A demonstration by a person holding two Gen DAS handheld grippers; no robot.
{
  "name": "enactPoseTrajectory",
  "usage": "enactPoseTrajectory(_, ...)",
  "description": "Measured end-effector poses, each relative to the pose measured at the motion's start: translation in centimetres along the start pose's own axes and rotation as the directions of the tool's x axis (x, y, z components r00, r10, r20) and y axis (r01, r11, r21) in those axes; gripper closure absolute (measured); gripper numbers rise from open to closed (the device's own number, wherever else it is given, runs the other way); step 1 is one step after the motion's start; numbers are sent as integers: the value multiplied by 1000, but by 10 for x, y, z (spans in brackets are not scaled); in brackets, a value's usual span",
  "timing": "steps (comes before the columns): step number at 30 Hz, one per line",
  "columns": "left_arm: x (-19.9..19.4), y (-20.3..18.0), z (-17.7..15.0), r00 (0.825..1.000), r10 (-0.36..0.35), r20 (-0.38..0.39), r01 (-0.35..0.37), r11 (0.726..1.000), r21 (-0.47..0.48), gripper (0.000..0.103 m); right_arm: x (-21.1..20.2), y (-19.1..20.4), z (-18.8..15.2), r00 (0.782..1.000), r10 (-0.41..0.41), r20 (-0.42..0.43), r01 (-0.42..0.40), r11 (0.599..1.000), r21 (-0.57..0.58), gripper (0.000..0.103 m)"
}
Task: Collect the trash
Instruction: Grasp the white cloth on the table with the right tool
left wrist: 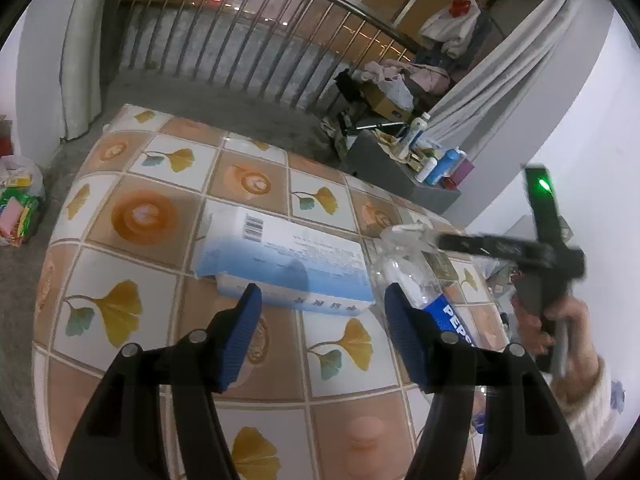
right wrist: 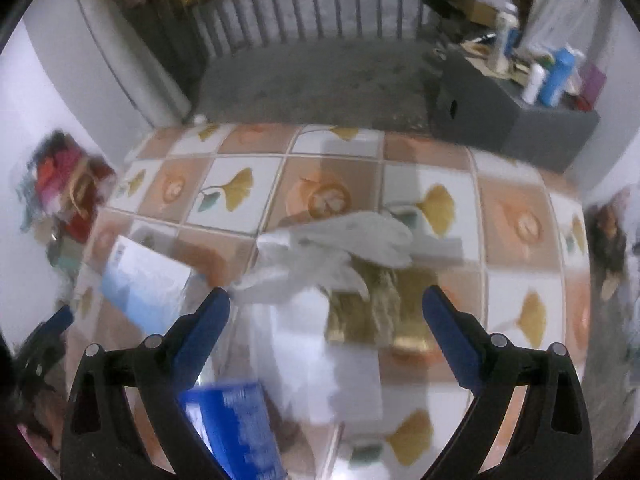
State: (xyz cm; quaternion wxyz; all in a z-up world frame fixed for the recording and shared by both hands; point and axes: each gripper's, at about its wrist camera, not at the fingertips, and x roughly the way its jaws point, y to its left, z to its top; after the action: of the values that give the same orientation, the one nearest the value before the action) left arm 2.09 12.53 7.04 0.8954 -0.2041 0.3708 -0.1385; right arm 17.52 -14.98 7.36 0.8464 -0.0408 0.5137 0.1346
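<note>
On the tiled tablecloth [left wrist: 132,264] lies a white-and-blue box [left wrist: 288,260]. A crushed clear Pepsi bottle [left wrist: 416,280] with a blue label lies just right of it. My left gripper [left wrist: 324,320] hovers open over the cloth, nothing between its blue pads; the bottle sits outside its right finger [left wrist: 404,332]. In the blurred right wrist view my right gripper [right wrist: 326,300] is open above crumpled white plastic [right wrist: 344,244] and a gold-brown wrapper [right wrist: 372,320]. The bottle's blue label [right wrist: 236,428] and the box [right wrist: 148,284] show lower left.
A person's hand [left wrist: 560,320] holds the right gripper at the table's right side. A grey cabinet [left wrist: 396,176] crowded with bottles stands beyond the table. Bags of packets [left wrist: 20,208] sit on the floor left. A railing [left wrist: 256,52] and white walls enclose the space.
</note>
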Motion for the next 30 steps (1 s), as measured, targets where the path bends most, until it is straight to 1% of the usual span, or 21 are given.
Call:
enactPoseTrajectory(2, 0, -1, -2, 1000, 1, -2, -1, 1000, 2, 41, 12, 11, 11, 999, -36, -20, 35, 998, -57, 15)
enactPoseTrajectory(4, -2, -2, -4, 1000, -2, -2, 2, 1000, 11, 41, 22, 16, 20, 997, -57, -52, 52, 994, -94, 31)
enactPoseTrajectory(5, -2, -2, -5, 1000, -1, 0, 1, 1000, 15, 41, 29, 16, 24, 995, -57, -82, 50, 995, -90, 33)
enactPoseTrajectory(6, -3, -3, -5, 1000, 1, 4, -1, 1000, 19, 41, 37, 15, 28, 991, -57, -118, 47, 996, -82, 42)
enactPoseTrajectory(7, -4, -4, -5, 1000, 1, 7, -1, 1000, 24, 41, 44, 14, 29, 988, -57, -144, 46, 996, -77, 56)
enactPoseTrajectory(8, -5, -4, -5, 1000, 3, 11, -3, 1000, 26, 41, 50, 14, 29, 984, -62, -165, 50, 996, -75, 60)
enactPoseTrajectory(9, -6, -4, -4, 1000, 3, 13, -3, 1000, 25, 41, 50, 12, 28, 985, -68, -159, 58, 996, -70, 65)
enactPoseTrajectory(10, -7, -3, -4, 1000, 3, 13, -3, 1000, 24, 41, 50, 11, 27, 987, -65, -145, 56, 996, -67, 75)
enactPoseTrajectory(11, -7, -2, -4, 1000, 0, 14, 0, 1000, 19, 41, 47, 10, 26, 990, -60, -124, 53, 997, -58, 79)
enactPoseTrajectory(13, -8, 0, -4, 1000, -5, 18, 5, 1000, 11, 41, 41, 7, 24, 994, -57, -91, 54, 998, -32, 82)
enactPoseTrajectory(16, -8, 0, -5, 1000, 0, 27, 0, 1000, 12, 41, 25, 0, 23, 998, -40, -46, 41, 999, 25, 83)
enactPoseTrajectory(18, -7, -3, -6, 1000, -13, 24, 13, 1000, 18, 41, 9, -5, 23, 1000, -14, 0, 14, 998, 67, 83)
enactPoseTrajectory(20, -7, -8, -8, 999, -34, 19, 33, 999, 27, 41, -3, -7, 28, 999, -24, 38, 20, 994, 105, 83)
enactPoseTrajectory(21, -8, -10, -9, 999, -44, 19, 43, 999, 32, 41, -15, -11, 27, 998, -13, 66, 4, 992, 125, 83)
enactPoseTrajectory(23, -8, -16, -12, 998, -52, 26, 51, 998, 44, 41, -37, -20, 26, 993, 29, 114, -46, 987, 154, 83)
enactPoseTrajectory(25, -5, -23, -16, 998, -61, 17, 60, 996, 68, 41, -59, -30, 20, 984, 78, 161, -107, 978, 182, 83)
enactPoseTrajectory(26, -4, -26, -17, 998, -57, 14, 56, 995, 82, 41, -72, -34, 13, 977, 103, 188, -141, 970, 196, 83)
enactPoseTrajectory(27, -4, -33, -20, 999, -40, 12, 38, 993, 114, 41, -85, -38, 4, 969, 122, 214, -167, 964, 207, 83)
enactPoseTrajectory(28, -4, -40, -23, 1000, -21, 16, 18, 988, 151, 41, -95, -42, -6, 964, 136, 229, -185, 961, 206, 82)
enactPoseTrajectory(30, -6, -56, -26, 1000, -10, 29, 3, 976, 219, 41, -120, -54, -32, 949, 150, 277, -212, 955, 207, 82)
